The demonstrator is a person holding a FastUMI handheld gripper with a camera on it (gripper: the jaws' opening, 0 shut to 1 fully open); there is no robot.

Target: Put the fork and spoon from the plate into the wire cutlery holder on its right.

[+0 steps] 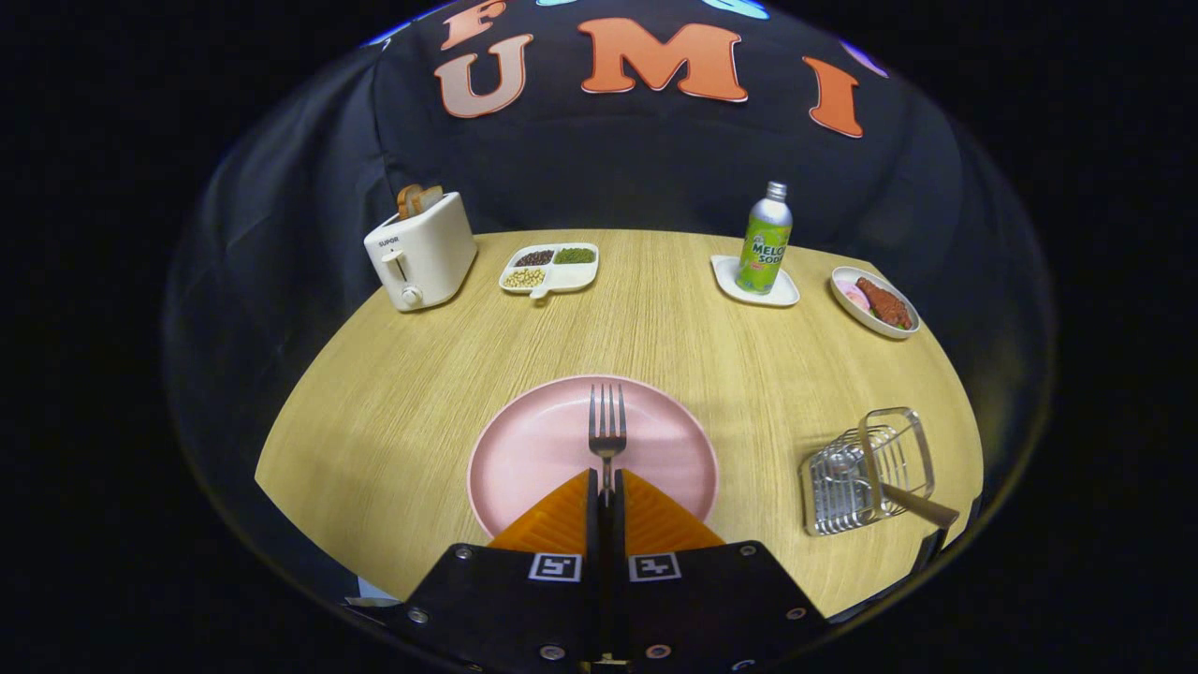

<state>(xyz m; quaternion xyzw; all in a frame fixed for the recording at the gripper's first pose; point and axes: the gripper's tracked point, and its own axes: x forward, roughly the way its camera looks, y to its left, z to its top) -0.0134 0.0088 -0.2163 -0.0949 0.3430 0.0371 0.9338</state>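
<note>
Fork (pixel 607 432) sits pinched by its handle between the two orange fingers (pixel 562 520), tines pointing away over the pink plate (pixel 524 449). Gripper (pixel 606 487) is clamped shut on the fork, pads nearly touching, only the thin handle between them. Cannot tell if the fork is lifted off the plate or resting on it. No spoon on the plate; a brownish handle (pixel 922 505) pokes out of the wire cutlery holder (pixel 866 468), probably the spoon already stowed, so this looks like the second item, grab stage. Next move likely calls for lifting clear of the plate rim, carrying right to the holder, tipping the fork upright and dropping it through the open top beside the handle there. Gripper points straight ahead, level, centred on the plate. Holder stands well right of the plate on the wooden table (pixel 655 318).
</note>
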